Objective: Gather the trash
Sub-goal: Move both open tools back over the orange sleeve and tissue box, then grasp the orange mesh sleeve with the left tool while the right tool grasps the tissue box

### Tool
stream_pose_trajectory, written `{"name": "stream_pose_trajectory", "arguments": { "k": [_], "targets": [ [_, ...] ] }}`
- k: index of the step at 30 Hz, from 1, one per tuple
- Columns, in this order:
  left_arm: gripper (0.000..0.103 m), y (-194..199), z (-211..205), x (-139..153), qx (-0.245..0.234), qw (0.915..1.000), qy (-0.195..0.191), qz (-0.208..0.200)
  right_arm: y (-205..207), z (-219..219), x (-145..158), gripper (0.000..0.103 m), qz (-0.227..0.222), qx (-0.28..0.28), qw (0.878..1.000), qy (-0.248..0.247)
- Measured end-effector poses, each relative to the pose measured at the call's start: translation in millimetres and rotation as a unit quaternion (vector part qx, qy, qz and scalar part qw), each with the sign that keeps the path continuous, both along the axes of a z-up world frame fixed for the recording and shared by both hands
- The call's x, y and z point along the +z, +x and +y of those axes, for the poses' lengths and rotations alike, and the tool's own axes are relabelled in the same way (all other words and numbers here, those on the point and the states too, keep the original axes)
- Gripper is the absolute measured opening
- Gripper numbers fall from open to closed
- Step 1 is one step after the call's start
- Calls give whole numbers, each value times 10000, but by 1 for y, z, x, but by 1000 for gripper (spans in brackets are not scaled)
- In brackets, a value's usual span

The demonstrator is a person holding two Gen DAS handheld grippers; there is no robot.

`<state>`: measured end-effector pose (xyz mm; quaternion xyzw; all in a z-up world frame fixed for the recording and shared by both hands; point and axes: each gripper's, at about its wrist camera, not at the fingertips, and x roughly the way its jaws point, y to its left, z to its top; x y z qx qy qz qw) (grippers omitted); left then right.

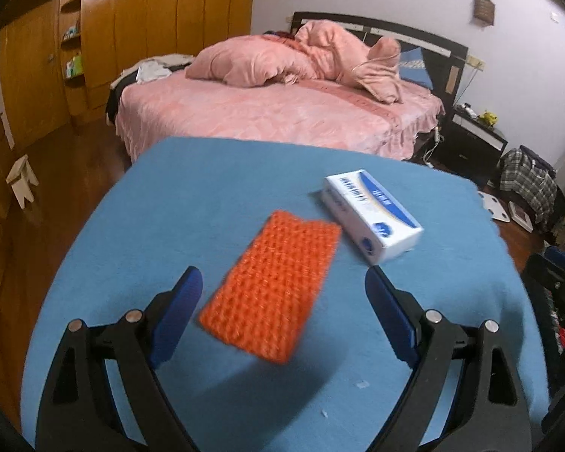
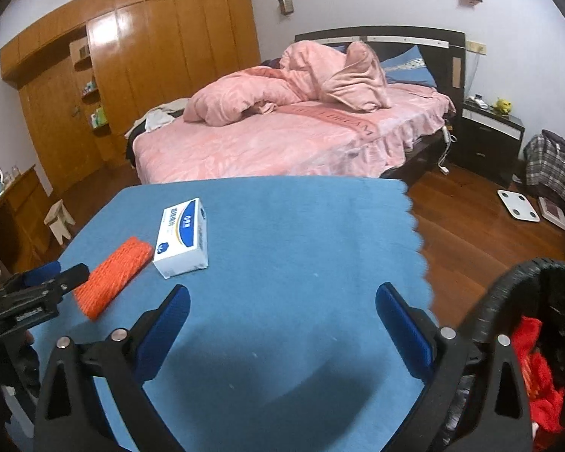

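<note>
An orange foam net sleeve [image 1: 271,289] lies on the blue-covered table [image 1: 207,196]. A white and blue box [image 1: 371,214] lies just right of it. My left gripper [image 1: 284,277] is open, with the sleeve's near end between its blue fingers. The right wrist view shows the sleeve [image 2: 113,277], the box [image 2: 182,239] and my left gripper [image 2: 62,273] at the left. My right gripper [image 2: 282,299] is open and empty over bare blue cloth [image 2: 282,233]. A black trash bin [image 2: 508,301] holding red scraps stands at the table's right side.
A pink bed [image 2: 282,139] stands behind the table. A wooden wardrobe [image 2: 150,56] lines the left wall. A black nightstand [image 2: 489,139], a white scale [image 2: 518,205] and a plaid bag [image 2: 557,165] are on the right. A small stool [image 2: 58,220] stands left.
</note>
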<state>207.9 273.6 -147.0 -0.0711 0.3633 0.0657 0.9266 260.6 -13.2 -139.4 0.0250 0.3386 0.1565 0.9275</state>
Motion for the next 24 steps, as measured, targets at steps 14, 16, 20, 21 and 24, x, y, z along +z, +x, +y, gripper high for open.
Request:
{"name": "stream_pose_trajectory", "arguments": {
  "k": [14, 16, 20, 21, 24],
  "targets": [
    [83, 31, 9, -45, 103, 9974, -80, 709, 19, 24, -24, 97, 201, 163, 9995, -197],
    [72, 31, 6, -46, 98, 9972, 37, 737, 19, 26, -27, 97, 223, 175, 9994, -207],
    [37, 29, 3, -44, 11, 9978, 83, 653, 19, 30, -31, 97, 250, 216, 9992, -246],
    [27, 28, 3, -44, 9, 9979, 73, 640, 19, 30, -31, 97, 259, 227, 9991, -250],
    [21, 26, 5, -43, 20, 9983, 23, 590, 20, 33, -31, 97, 272, 260, 9990, -239]
  ]
}}
